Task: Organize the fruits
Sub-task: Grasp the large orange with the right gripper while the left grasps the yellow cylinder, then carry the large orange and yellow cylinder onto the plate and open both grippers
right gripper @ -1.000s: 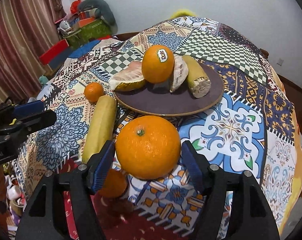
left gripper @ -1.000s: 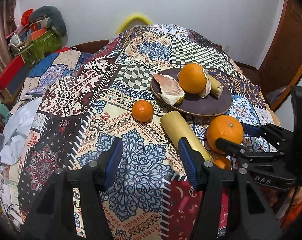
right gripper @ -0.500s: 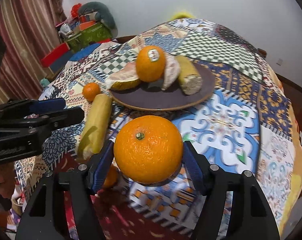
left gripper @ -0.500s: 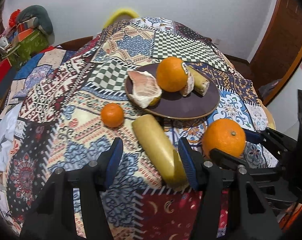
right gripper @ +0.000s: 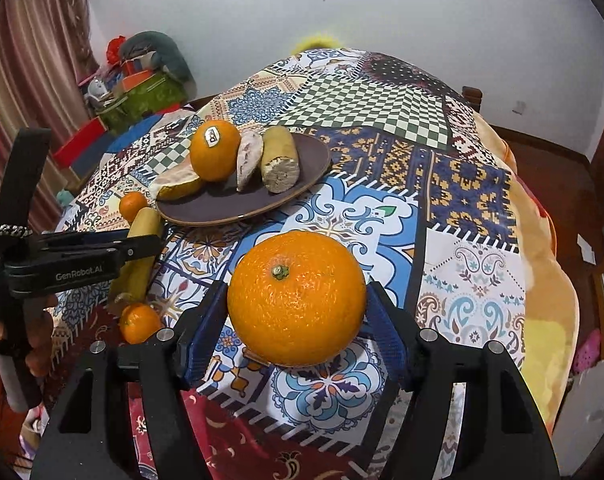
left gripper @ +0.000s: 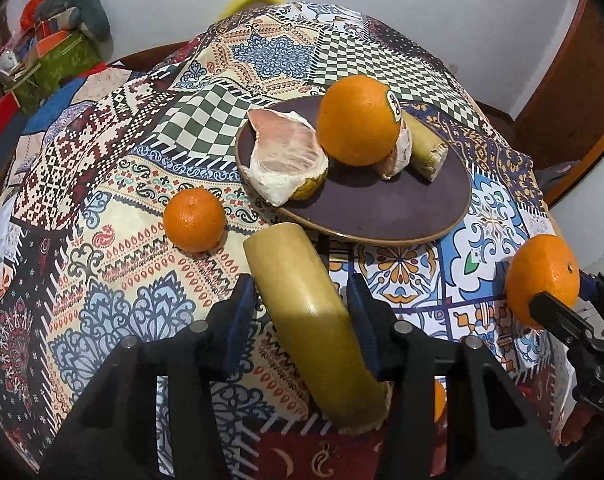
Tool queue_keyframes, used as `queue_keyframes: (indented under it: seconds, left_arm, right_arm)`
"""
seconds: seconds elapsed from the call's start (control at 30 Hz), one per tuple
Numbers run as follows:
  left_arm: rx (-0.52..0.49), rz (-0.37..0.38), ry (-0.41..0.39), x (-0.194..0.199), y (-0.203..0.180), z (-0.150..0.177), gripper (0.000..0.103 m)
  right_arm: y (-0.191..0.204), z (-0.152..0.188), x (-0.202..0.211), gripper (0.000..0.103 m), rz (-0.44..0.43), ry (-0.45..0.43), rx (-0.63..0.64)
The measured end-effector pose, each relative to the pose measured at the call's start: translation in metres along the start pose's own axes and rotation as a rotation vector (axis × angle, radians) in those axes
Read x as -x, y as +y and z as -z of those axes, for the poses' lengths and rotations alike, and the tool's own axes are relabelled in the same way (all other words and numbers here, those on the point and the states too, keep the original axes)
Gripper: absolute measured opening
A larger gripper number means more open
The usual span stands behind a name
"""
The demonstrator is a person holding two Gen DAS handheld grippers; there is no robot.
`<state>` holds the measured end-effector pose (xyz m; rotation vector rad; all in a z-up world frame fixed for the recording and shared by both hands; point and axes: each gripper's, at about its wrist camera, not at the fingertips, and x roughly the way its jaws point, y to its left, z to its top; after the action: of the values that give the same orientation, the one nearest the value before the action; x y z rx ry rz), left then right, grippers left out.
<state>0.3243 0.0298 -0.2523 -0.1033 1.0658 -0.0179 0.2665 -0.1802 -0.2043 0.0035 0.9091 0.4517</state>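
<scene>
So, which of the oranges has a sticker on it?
The large orange on the plate; the one in the right tongs shows none.

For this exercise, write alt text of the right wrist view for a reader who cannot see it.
The right gripper holds a large orange above a patterned tablecloth. Behind it, a dark plate carries another orange, pomelo pieces and a cut yellow stalk. At left, the left gripper reaches over a long yellow stalk lying between two small oranges.
</scene>
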Motion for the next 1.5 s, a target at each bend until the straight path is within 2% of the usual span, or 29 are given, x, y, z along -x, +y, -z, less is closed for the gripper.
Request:
queue_keyframes:
  seconds: [0.4,0.57,0.87,1.17,1.27,1.37,1.5]
  left_arm:
    - [-0.056,0.058,0.016,0.024,0.011,0.026,0.04]
    - [-0.031,0.085,0.042,0.023,0.015,0.024,0.039]
    - [-0.027,0.056,0.029,0.018,0.011,0.019,0.038]
    - [-0.053,0.049,-0.099,0.073,0.009,0.017,0.036]
    - [-0.05,0.074,-0.13,0.089,0.008,0.013,0.034]
    - [-0.025,0.14,-0.147,0.1,0.008,0.007,0.034]
    - [-0.04,0.139,-0.195,0.111,-0.001,-0.004,0.034]
  right_arm:
    - [0.006,0.0,0.004,0.066,-0.021,-0.015,0.009]
    - [0.006,-0.001,0.004,0.066,-0.019,-0.014,0.01]
    - [0.01,0.0,0.01,0.066,-0.008,-0.023,0.027]
    - [0.008,-0.008,0.016,0.066,0.003,-0.046,0.018]
    - [0.01,-0.01,0.018,0.066,0.005,-0.053,0.024]
    - [0.008,-0.015,0.021,0.066,0.001,-0.069,0.014]
    - [0.007,-0.022,0.022,0.066,0.009,-0.083,0.016]
